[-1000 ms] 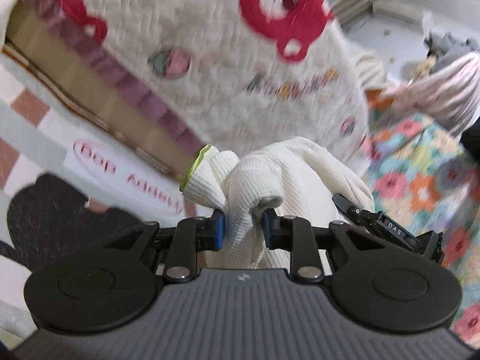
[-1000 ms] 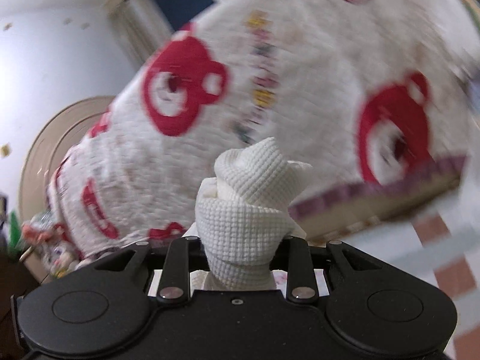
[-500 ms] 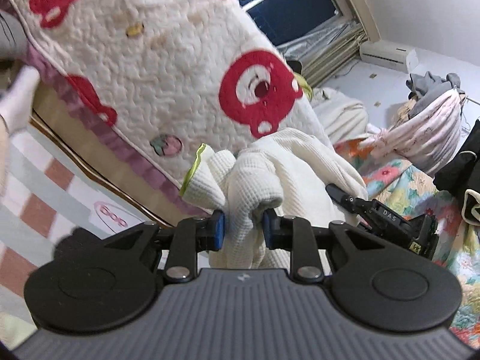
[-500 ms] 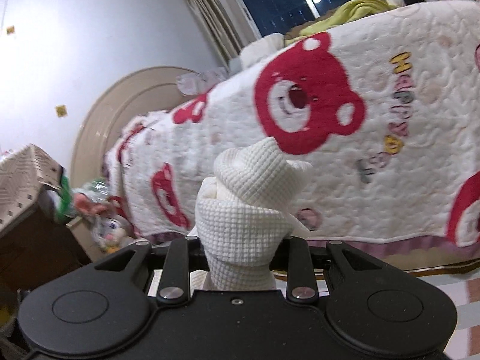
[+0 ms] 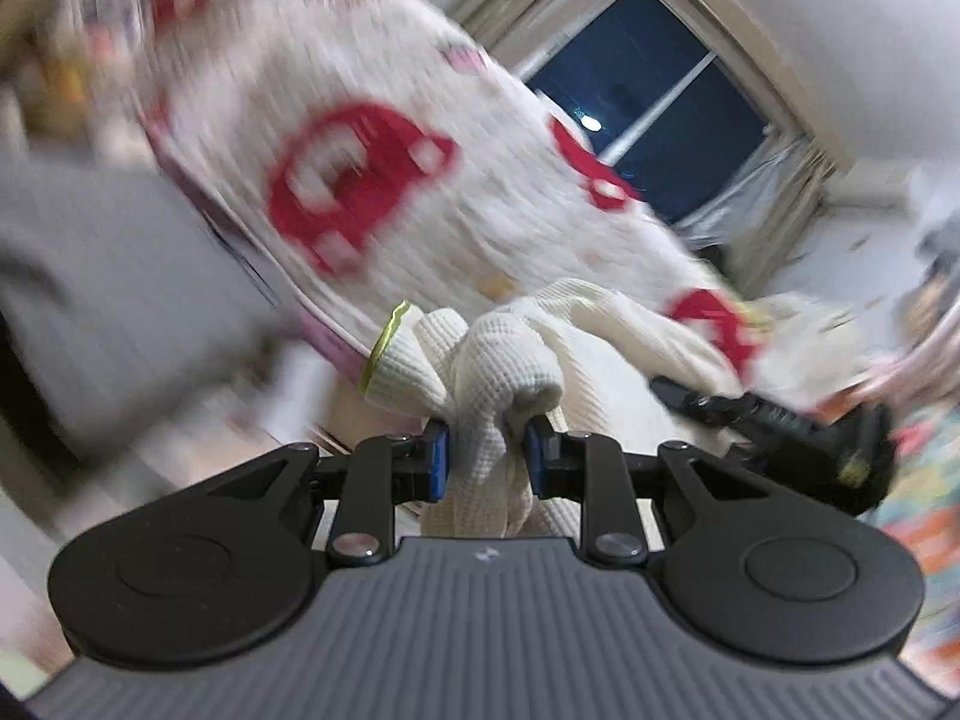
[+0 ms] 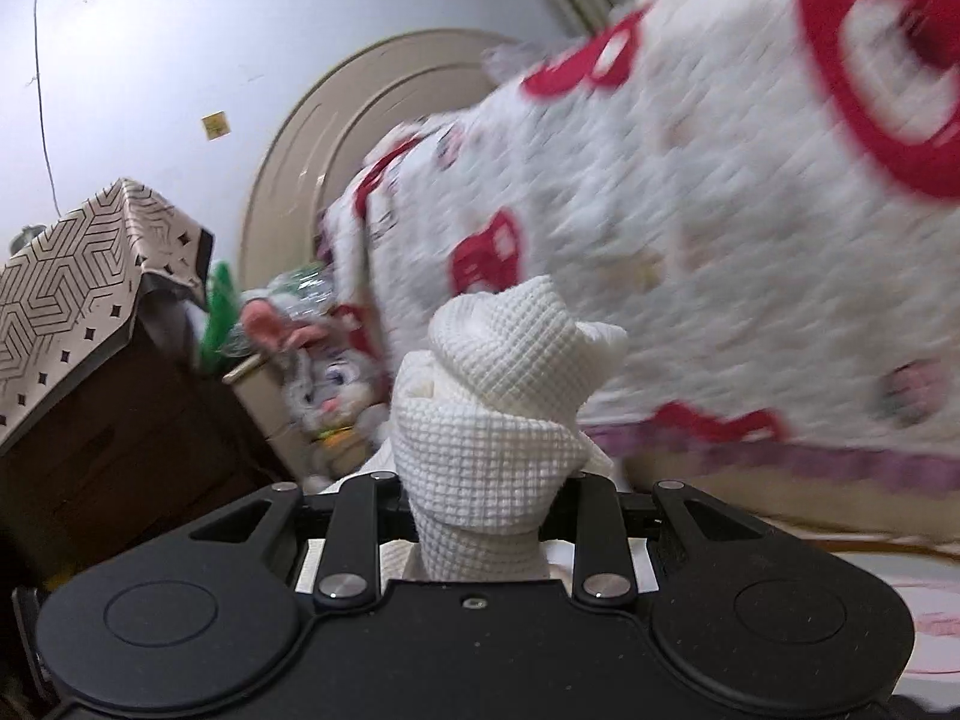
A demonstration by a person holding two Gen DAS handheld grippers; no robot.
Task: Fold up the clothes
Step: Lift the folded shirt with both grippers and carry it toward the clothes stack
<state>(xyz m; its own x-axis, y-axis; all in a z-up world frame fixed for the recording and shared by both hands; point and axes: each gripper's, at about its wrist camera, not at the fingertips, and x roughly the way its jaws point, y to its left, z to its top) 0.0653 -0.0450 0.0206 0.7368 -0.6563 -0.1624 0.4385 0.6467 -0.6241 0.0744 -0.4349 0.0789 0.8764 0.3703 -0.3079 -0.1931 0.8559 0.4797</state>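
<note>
While both views are smeared with motion blur, we can make out that each of our claws has hold of the same cream waffle-knit garment (image 5: 498,360). Our left claw (image 5: 487,462) is closed down on a bunched fold of it, the blue pads (image 5: 438,462) pressing the cloth from both sides; a cuff edged in yellow-green (image 5: 384,339) sticks up just left of the grip, and the rest of the fabric trails off to the right and downward between the fingers. Our right claw (image 6: 480,504) is likewise clamped on a thick wad of the garment (image 6: 492,414), which stands up above the fingers and hides the pads completely. In the left wrist view our other black gripper (image 5: 780,426) shows at the right, beside the trailing cloth.

Behind the garment hangs a white quilted bedspread with red bear faces (image 5: 360,180), draped over the side of the bed, its purple trim (image 6: 780,462) running along the lower edge. A dark window (image 5: 648,102) with curtains lies beyond it. To our right claw's left stand a dark wooden cabinet under a patterned cloth (image 6: 78,276), a plush rabbit (image 6: 324,390), and a curved beige headboard (image 6: 336,114).
</note>
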